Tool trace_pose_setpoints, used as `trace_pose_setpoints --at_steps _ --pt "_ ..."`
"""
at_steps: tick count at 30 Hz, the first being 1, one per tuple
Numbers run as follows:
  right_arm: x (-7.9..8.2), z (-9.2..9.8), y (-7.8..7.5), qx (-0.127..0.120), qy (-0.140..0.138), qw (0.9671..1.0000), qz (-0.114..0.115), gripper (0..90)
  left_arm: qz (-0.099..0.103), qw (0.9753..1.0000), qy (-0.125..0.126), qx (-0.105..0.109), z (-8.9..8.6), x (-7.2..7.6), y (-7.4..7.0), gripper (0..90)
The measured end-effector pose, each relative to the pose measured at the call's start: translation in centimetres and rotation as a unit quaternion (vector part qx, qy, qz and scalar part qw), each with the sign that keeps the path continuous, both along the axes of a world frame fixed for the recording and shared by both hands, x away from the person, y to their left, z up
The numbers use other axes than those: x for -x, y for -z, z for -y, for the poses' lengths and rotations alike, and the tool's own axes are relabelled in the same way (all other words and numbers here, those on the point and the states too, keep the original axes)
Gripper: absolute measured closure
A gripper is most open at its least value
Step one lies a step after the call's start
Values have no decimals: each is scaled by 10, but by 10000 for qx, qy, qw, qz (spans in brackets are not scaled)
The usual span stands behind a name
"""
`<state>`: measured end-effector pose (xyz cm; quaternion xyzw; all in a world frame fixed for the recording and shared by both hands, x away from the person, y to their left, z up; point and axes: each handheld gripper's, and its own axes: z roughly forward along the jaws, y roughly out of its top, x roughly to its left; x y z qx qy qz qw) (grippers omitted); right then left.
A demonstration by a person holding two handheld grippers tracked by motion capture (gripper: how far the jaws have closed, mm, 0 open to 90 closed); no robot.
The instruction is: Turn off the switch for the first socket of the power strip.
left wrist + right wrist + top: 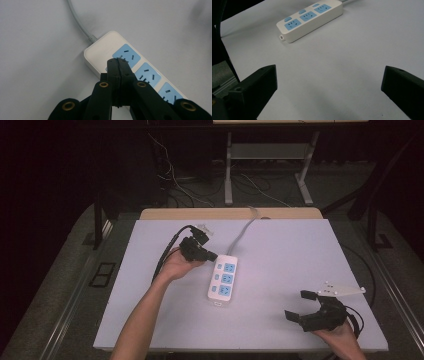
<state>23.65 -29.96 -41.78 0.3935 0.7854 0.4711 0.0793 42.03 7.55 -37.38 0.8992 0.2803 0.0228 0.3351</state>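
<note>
Both fingers of the left gripper (117, 62) were pressed tight together with nothing between them. From the left gripper view, their tips sat right over the power strip (130, 67), at the end where its grey cord (77, 20) went in. The tips covered the edge of the first blue socket (126, 55). I could not tell if they touched the strip or hung just above it.

From the high view, the left gripper (212, 255) was held in the person's left hand (177, 265), just beside the far end of the strip (223, 280). The strip was white with three blue sockets in a row. It lay flat near the middle of the table (300, 250), and its cord (245, 230) ran away to the far edge. A black cable (167, 250) trailed from the left gripper.

The right gripper (297, 305) was well apart from the strip, near the front right corner of the table. The right hand (342, 335) held it. Its fingers were spread wide and held nothing. From the right gripper view, the two black fingers (254, 85) stood far apart at the bottom, with bare table (332, 75) between them. The strip (309, 18) lay farther off, near the top of that view, with small blue buttons (302, 11) beside its sockets.
</note>
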Motion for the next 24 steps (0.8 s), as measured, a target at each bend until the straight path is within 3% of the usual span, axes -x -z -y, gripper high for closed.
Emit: trace_pose_setpoints --at_steps 24 --pt "0 -1 1 125 -34 9999 -34 2 -239 9995 126 -136 12 -10 23 893"
